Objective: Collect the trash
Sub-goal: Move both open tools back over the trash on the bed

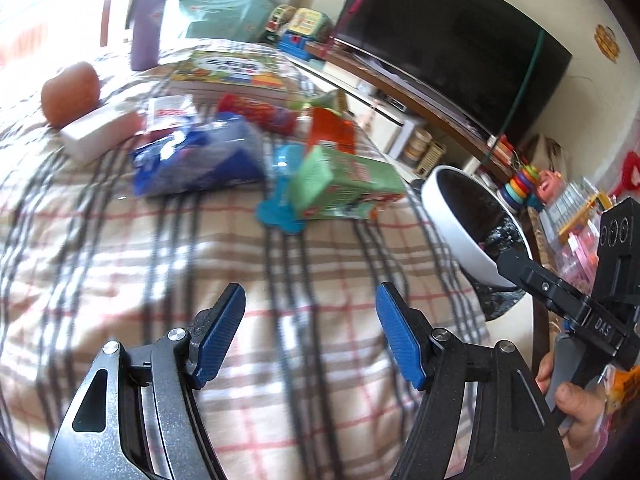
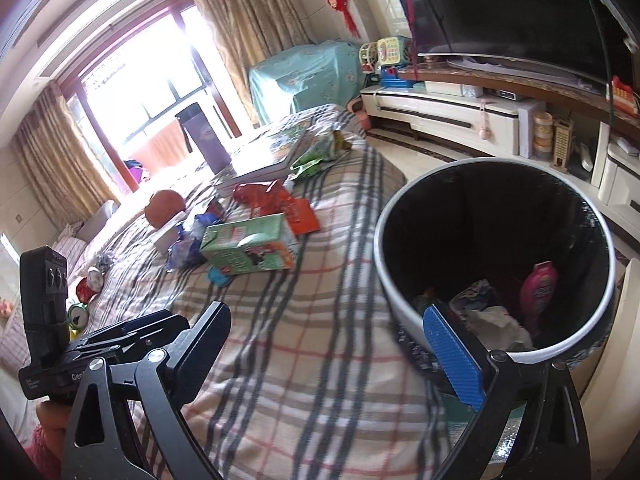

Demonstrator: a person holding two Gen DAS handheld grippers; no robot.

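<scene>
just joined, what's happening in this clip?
A person with a gripper in each hand is clearing trash off a plaid-covered table into a white bin beside it. Both the left gripper and right gripper are open and empty. The bin already holds wrappers and a pink packet. A green carton, blue bag and orange wrapper are on the table.

Two fisheye wrist views, each angled downward over a plaid tablecloth point(image 1: 280, 280). The left wrist camera looked across the cloth from close above it, toward clutter in the upper half of the frame, with a television point(image 1: 452, 36) at upper right. The right wrist camera sat slightly farther back, facing a bright window point(image 2: 132, 88) at upper left. Both views shared the green carton point(image 1: 344, 184) point(image 2: 248, 244), the white-rimmed trash bin point(image 1: 468, 228) point(image 2: 492, 264) and the cloth.
</scene>
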